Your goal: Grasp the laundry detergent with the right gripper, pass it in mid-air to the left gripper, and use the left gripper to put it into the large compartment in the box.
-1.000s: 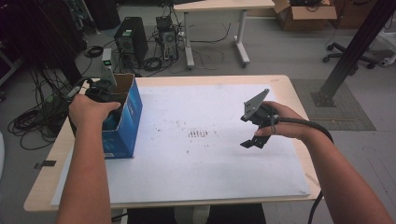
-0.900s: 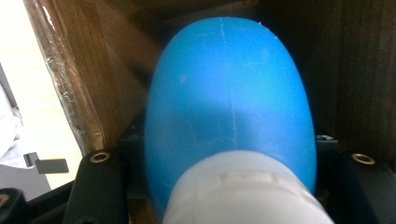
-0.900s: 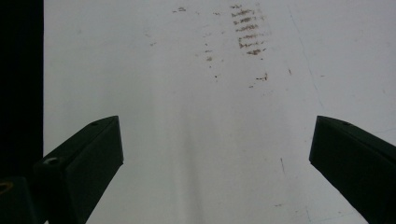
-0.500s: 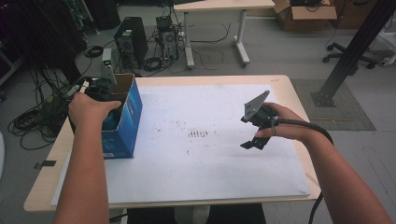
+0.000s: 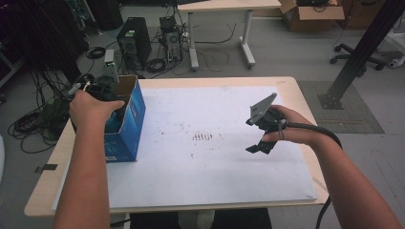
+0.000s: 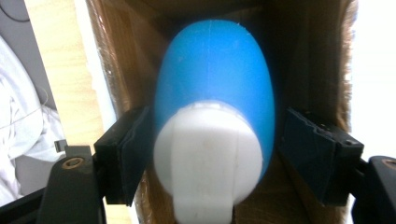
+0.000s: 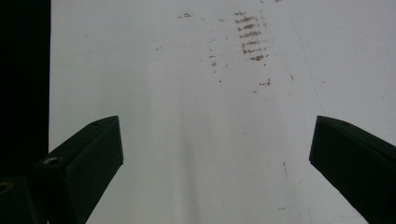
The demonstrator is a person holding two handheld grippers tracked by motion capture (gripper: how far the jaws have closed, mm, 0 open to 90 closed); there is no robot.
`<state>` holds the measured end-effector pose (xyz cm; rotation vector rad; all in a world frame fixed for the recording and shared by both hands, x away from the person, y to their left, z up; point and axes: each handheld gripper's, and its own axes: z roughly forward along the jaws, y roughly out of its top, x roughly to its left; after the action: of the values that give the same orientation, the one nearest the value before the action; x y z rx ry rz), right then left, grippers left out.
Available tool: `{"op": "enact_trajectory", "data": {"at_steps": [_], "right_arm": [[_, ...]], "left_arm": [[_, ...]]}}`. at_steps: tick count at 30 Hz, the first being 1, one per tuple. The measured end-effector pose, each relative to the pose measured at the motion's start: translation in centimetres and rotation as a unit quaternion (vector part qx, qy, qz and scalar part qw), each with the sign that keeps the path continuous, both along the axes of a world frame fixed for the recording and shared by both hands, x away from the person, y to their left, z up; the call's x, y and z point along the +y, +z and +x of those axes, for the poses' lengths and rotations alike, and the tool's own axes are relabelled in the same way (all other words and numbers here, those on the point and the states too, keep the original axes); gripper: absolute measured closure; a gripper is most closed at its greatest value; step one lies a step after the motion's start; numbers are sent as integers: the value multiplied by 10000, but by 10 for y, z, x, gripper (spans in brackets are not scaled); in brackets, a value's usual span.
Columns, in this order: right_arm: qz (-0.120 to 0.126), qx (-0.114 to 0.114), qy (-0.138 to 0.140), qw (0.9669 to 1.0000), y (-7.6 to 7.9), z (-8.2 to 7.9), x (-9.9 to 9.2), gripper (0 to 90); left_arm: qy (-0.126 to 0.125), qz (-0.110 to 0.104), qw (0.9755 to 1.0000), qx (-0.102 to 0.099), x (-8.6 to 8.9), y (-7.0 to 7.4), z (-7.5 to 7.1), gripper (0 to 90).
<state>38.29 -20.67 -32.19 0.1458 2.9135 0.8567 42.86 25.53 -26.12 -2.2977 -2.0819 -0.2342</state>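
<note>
The blue bottle [image 6: 215, 88] with its white cap sits inside the blue cardboard box [image 5: 128, 125] at the table's left edge — the left tool [image 6: 212, 156] has just been opening, its pads clear of the bottle between them. The right tool [image 7: 217, 154] hovers spread over the white sheet [image 5: 215, 167].

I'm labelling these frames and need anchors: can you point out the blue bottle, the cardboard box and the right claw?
blue bottle [image 6: 215, 79]: left gripper view, on its rounded blue body.
cardboard box [image 5: 133, 119]: high view, on its blue outer side wall.
right claw [image 5: 260, 145]: high view, midway between its fingertips, above the white sheet.
</note>
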Motion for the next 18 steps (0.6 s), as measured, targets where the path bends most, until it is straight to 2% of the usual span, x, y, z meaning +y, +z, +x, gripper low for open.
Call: {"op": "enact_trajectory", "data": {"at_steps": [13, 18], "right_arm": [[-1, -48, 37, 10000, 7, -3, 3, 29], [-3, -67, 44, 10000, 9, -4, 3, 28]], "left_arm": [[-70, -26, 9999, -76, -1, 16, -6, 201], [-131, 70, 9998, -133, -3, 24, -9, 163]]}}
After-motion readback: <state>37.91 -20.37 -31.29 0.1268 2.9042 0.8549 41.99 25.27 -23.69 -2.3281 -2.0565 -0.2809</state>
